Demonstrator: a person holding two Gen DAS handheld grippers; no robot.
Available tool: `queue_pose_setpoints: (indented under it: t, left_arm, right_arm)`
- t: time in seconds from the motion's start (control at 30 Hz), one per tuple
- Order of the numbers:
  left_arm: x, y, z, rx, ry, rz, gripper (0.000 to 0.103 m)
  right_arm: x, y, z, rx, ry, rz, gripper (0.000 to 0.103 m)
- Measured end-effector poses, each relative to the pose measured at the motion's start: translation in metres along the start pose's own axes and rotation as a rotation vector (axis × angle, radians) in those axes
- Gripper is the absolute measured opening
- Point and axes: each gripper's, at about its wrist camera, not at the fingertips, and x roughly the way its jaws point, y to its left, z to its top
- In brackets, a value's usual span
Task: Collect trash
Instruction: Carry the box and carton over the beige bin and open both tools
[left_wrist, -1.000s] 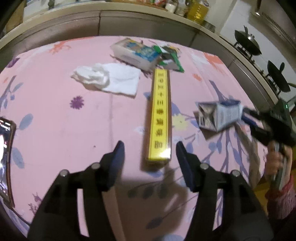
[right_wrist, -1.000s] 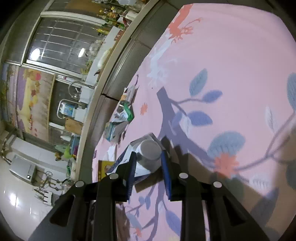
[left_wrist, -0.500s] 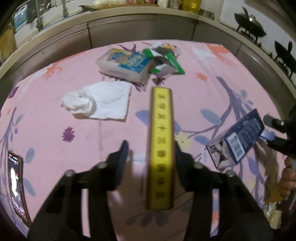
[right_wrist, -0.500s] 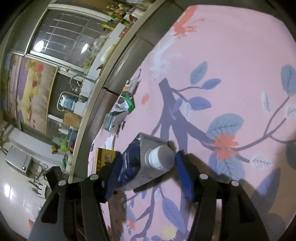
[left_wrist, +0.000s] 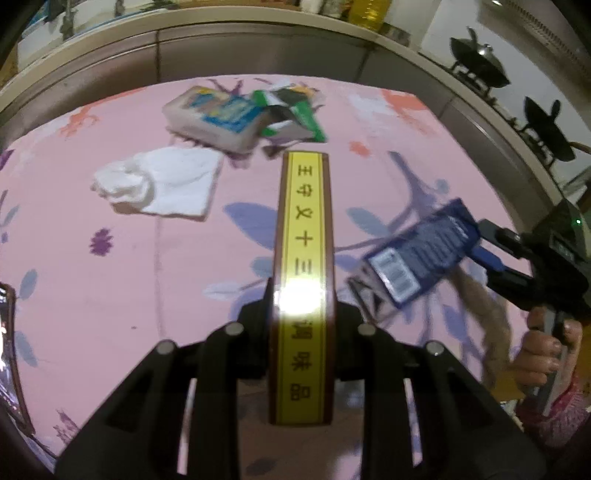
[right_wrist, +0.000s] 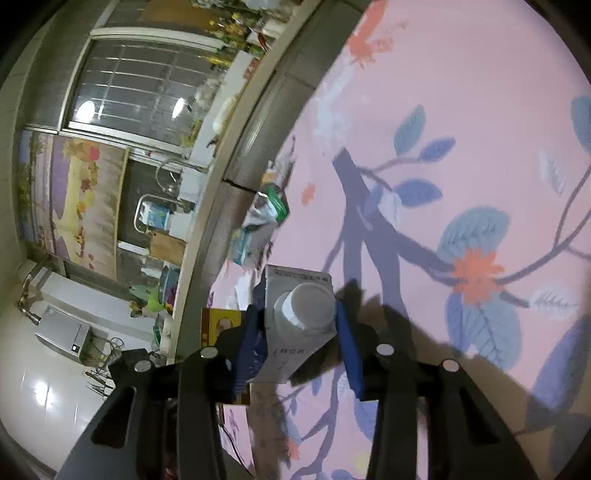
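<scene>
Left claw grips one box; right claw, one carton.

Dim indoor light; fisheye edges warped; motion blur throughout.

Left gripper clamps yellow box

Pink floral tablecloth, grey counter — barred window, woks
</scene>
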Motion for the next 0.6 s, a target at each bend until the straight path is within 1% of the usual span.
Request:
queue_pose_setpoints:
  t: [0.03, 0.2, 0.23, 0.27, 0.43, 0.53, 0.6]
  left_arm:
    - [-0.001, -0.005, 0.001, 0.005, 0.001, -0.014, 0.023]
    - [0.004, -0.032, 0.006, 0.042, 0.014, -0.034, 0.023]
    - [0.004, -0.037, 0.007, 0.051, 0.017, -0.041, 0.023]
    - [0.006, -0.044, 0.008, 0.064, 0.02, -0.05, 0.023]
    - [0.012, -0.08, 0.013, 0.126, 0.031, -0.076, 0.023]
    - [0.015, -0.098, 0.017, 0.154, 0.035, -0.091, 0.023]
    - [0.017, -0.109, 0.022, 0.175, 0.035, -0.099, 0.023]
  right_arm:
    - [-0.004, 0.0, 0.002, 0.005, -0.009, 0.006, 0.037]
    - [-0.032, -0.013, 0.01, 0.051, -0.076, 0.028, 0.034]
    - [-0.038, -0.016, 0.012, 0.061, -0.087, 0.045, 0.023]
    - [-0.042, -0.019, 0.013, 0.072, -0.088, 0.055, 0.023]
    - [-0.064, -0.03, 0.017, 0.085, -0.133, 0.035, 0.023]
    - [-0.075, -0.033, 0.019, 0.09, -0.157, 0.049, 0.023]
    - [-0.087, -0.034, 0.022, 0.09, -0.189, 0.06, 0.023]
